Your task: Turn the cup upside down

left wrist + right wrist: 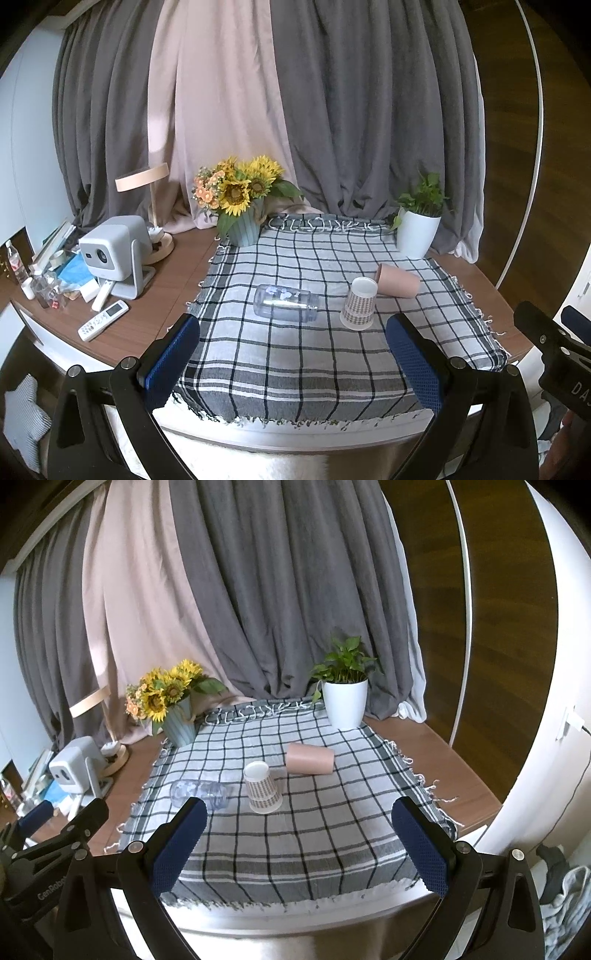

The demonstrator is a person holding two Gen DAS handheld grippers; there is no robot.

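Note:
A checked paper cup (359, 303) (262, 787) stands upside down, base up, on the plaid cloth (295, 350) (314, 834). A pink cup (398, 280) (310, 758) lies on its side just behind it. A clear plastic cup (286, 303) (201, 793) lies on its side to the left. My left gripper (293, 363) is open and empty, held back at the table's near edge. My right gripper (301, 843) is open and empty too, also at the near edge. Each gripper shows at the side of the other's view.
A sunflower vase (242, 201) (173, 705) and a white potted plant (419, 221) (345, 694) stand at the cloth's back corners. A projector (112, 251), lamp (147, 192), remote (103, 320) and small clutter fill the table's left side. Curtains hang behind.

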